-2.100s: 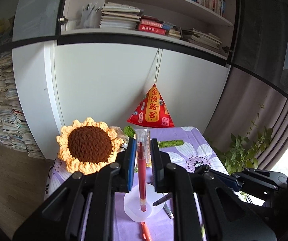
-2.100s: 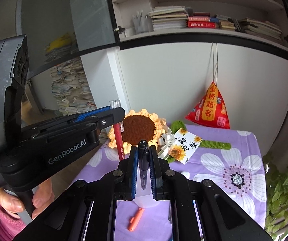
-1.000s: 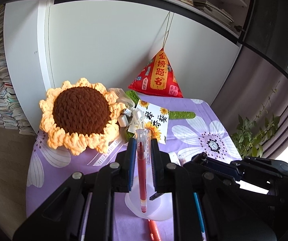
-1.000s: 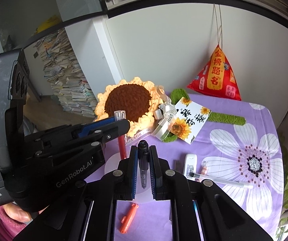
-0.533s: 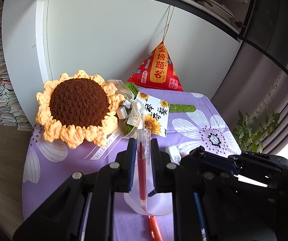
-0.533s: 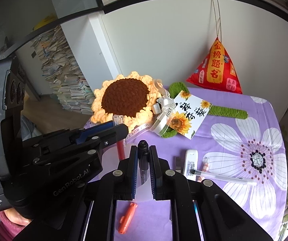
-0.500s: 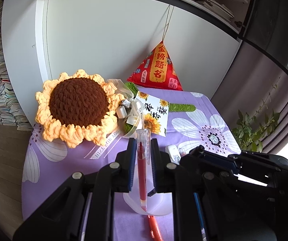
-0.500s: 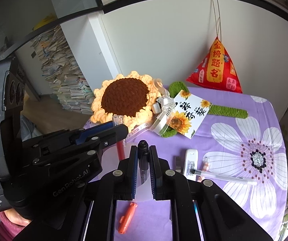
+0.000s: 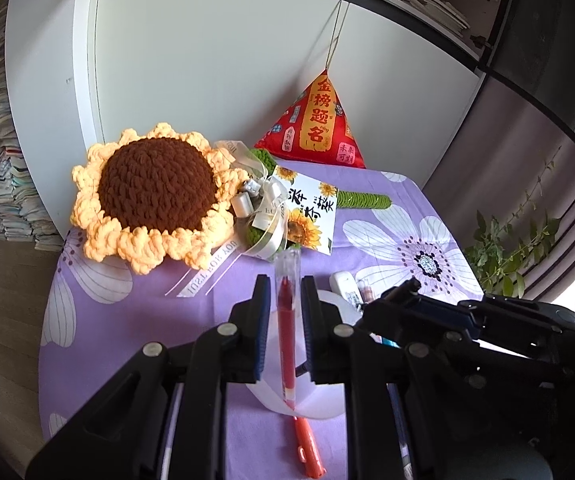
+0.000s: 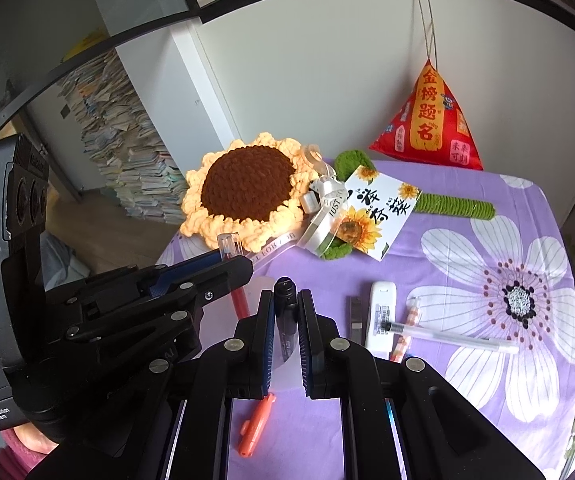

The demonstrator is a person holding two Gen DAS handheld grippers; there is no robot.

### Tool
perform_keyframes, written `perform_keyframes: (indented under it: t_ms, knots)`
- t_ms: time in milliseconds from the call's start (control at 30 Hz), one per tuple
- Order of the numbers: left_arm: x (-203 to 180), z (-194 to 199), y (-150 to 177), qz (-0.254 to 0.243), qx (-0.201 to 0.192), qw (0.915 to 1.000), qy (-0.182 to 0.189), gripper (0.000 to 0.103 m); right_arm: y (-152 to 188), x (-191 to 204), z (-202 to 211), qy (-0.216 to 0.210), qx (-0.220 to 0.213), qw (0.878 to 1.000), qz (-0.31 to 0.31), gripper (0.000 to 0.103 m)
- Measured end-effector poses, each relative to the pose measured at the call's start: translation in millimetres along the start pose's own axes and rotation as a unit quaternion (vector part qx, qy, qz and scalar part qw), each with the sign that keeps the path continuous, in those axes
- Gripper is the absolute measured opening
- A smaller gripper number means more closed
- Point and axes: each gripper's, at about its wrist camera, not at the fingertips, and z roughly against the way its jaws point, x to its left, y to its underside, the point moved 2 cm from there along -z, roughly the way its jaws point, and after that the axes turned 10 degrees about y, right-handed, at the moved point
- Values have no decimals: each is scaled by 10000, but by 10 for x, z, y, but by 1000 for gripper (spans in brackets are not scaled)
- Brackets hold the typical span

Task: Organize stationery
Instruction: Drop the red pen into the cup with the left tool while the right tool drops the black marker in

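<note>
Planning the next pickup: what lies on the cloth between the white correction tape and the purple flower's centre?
In the right wrist view, a clear pen and a small orange-striped item; otherwise bare cloth.

The red pyramid-shaped pouch (image 10: 431, 120) carries a yellow band reading "金榜题名"; a small panel at its lower right reads "未来可期". The white sunflower card (image 10: 379, 208) bears brush characters I cannot read with certainty. The ribbon (image 9: 211, 268) reads "JUST FOR YOU". The left gripper's (image 10: 229, 266) housing is labelled "Data Acquisition System".
</note>
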Motion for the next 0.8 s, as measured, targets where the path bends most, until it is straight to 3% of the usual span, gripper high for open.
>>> perform_keyframes:
  t_ms: [100,200,800]
  knots:
    - [23,51,-4,88,-68,9999,-3,33,12,-4,13,10,10,10000,-7,12]
    - [23,150,-21,138,-248,9996,-51,42,24,-17,45,-7,-2,10000,-26,12]
    - [-310,650,-18,-178,-688,9975,-19,44,54,-20,684,141,-534,9985,-24,12]
